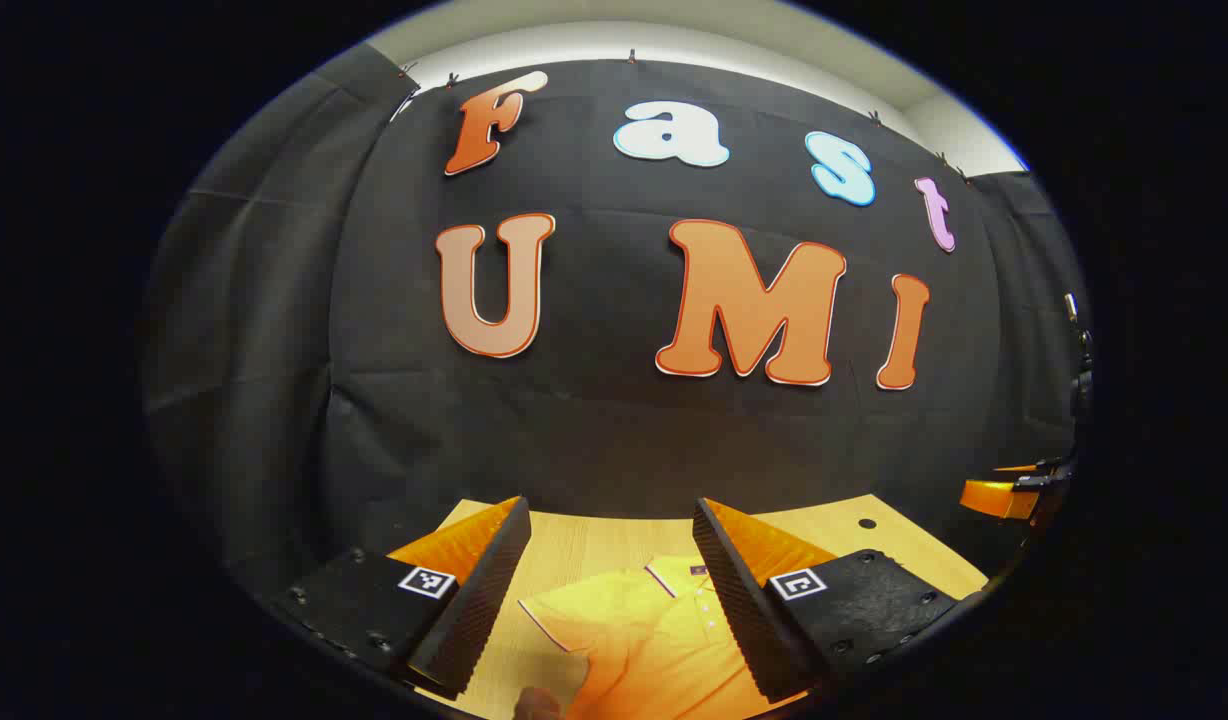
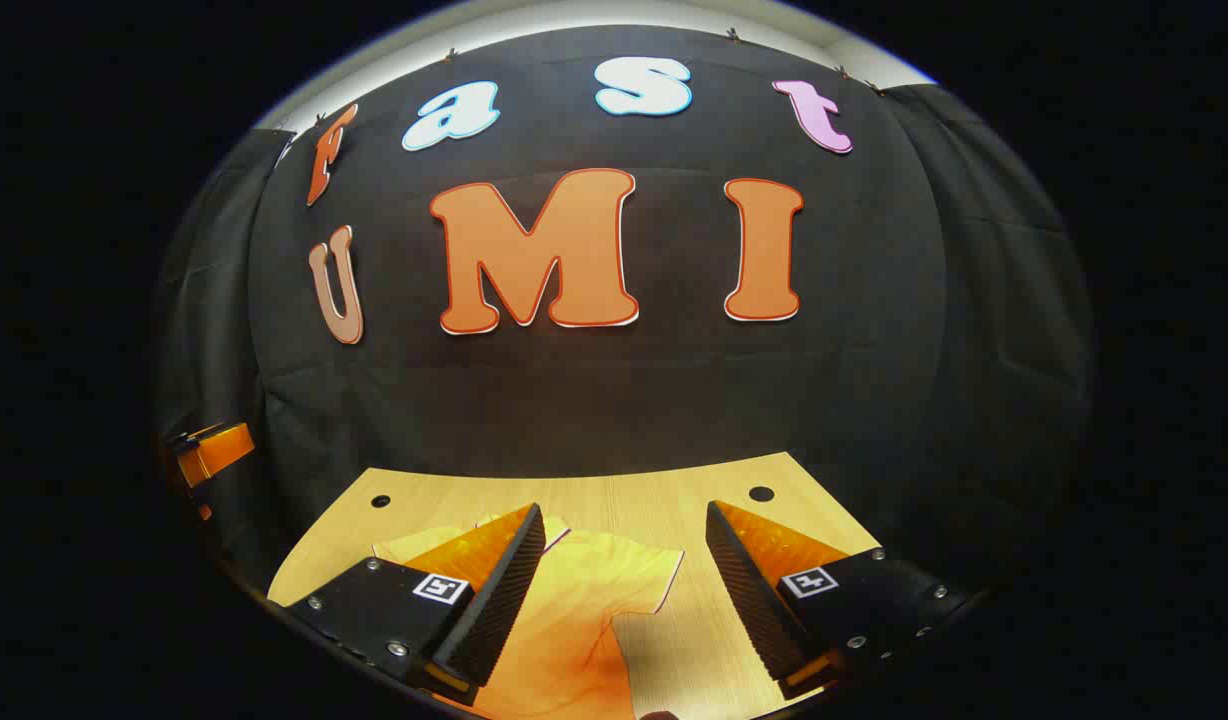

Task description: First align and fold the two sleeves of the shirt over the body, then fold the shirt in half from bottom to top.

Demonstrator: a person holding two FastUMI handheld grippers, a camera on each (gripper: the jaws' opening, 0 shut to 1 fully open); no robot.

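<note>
1. Where the left gripper view looks forward along its own fingers, the left gripper (image 1: 611, 560) stands with its jaws spread wide and nothing between them; it hangs above the table (image 1: 594, 545), not touching the cloth.
2. Between and below those fingers lies the shirt (image 1: 654, 640), a yellow polo spread flat on the wooden tabletop. Its collar (image 1: 679, 575), edged with a thin dark line, points toward the far edge, and a row of small buttons runs down the placket.
3. One sleeve (image 1: 554, 620) of the shirt extends toward the left side of that view, lying flat on the wood and not folded over the body.
4. At the far right edge of the left gripper view, part of the other gripper is visible, well apart from the shirt.
5. In the right gripper view, the right gripper (image 2: 624, 560) also stands wide open, holding nothing, above the table.
6. The other sleeve (image 2: 644, 575) lies spread outward between the right gripper's fingers, its cuff edge resting on bare wood.
7. Two small round holes (image 2: 761, 494) mark the table near its far edge, just ahead of the black cloth wall (image 2: 614, 400).
</note>
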